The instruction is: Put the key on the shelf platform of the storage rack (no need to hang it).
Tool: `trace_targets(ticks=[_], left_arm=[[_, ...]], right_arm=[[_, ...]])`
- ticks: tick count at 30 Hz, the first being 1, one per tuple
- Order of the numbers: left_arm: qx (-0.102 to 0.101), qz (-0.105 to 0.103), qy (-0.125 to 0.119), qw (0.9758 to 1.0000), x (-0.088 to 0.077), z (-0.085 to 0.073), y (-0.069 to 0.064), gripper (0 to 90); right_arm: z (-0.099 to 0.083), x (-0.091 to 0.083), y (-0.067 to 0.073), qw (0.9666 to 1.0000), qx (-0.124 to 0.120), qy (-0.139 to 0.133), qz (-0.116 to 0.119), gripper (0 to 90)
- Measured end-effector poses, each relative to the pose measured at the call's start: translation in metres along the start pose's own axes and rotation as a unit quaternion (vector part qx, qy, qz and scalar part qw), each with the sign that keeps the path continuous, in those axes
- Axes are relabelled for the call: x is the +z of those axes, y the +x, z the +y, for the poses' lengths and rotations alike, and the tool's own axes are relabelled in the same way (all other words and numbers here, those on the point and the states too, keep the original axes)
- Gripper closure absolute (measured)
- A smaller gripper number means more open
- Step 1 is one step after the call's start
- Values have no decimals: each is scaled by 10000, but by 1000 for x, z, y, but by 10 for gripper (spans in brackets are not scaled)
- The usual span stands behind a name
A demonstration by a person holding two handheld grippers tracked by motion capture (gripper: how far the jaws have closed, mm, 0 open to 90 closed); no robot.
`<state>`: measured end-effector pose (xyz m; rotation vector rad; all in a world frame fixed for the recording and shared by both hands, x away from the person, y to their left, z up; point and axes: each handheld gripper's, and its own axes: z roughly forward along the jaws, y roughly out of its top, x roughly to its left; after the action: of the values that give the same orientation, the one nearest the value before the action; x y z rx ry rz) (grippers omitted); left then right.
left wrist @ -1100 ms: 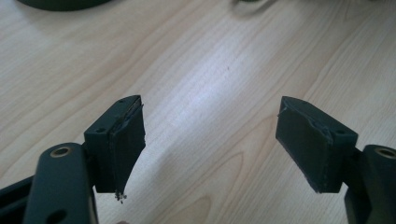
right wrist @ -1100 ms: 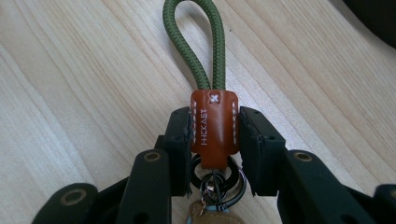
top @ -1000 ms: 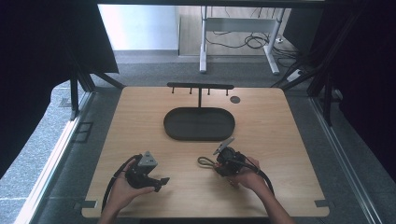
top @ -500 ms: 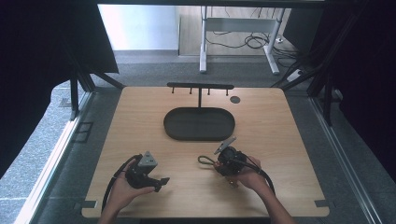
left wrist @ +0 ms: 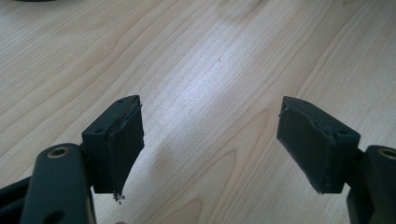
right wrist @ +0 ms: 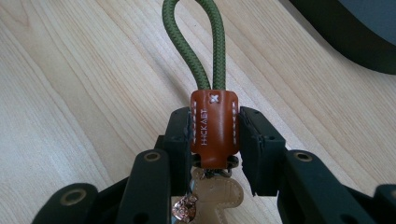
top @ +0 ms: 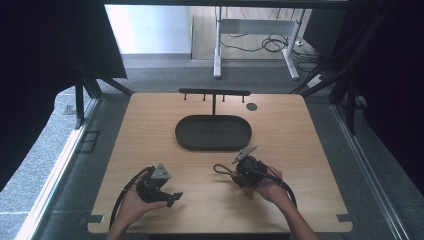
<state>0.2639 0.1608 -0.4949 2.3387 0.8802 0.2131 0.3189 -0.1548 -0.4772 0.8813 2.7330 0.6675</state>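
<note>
My right gripper (right wrist: 215, 135) clamps a tan stitched leather tab (right wrist: 214, 127) on an olive-green braided cord loop (right wrist: 194, 44). My left gripper (left wrist: 210, 144) hangs with jaws wide apart near the front edge of the light wooden desk (top: 310, 130).

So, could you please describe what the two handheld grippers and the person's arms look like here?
Both grippers are black. The left gripper carries a grey three-cornered plate on top, and so does the right gripper; a black cable trails from each. Up close, the left gripper's fingers are flat, blocky pads with frayed edges, on arms with round holes. The forearms are bare, no sleeves in view.
</note>
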Motion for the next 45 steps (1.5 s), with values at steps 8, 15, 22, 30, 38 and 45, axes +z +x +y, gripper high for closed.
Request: trace_targets(ticks=[8, 15, 22, 30, 38, 45], left_arm=[[-26, 15, 26, 10000, 1, 0, 0, 231], [-79, 14, 62, 9999, 4, 0, 0, 231], [-100, 18, 51, 9999, 4, 0, 0, 231], [-64, 11, 89, 9999, 4, 0, 0, 231], [-56, -29, 138, 9999, 7, 0, 0, 231], [-58, -43, 149, 9999, 7, 0, 1, 232]], right_arm=[[-1, -3, -1, 10000, 18, -16, -38, 659], [0, -9, -2, 9999, 35, -113, -62, 659], [-1, -8, -3, 9999, 32, -98, -79, 659], [-1, -16, -6, 9998, 57, -161, -124, 659], [-2, -15, -6, 9998, 77, -155, -131, 659], [0, -18, -8, 9997, 64, -152, -159, 659]])
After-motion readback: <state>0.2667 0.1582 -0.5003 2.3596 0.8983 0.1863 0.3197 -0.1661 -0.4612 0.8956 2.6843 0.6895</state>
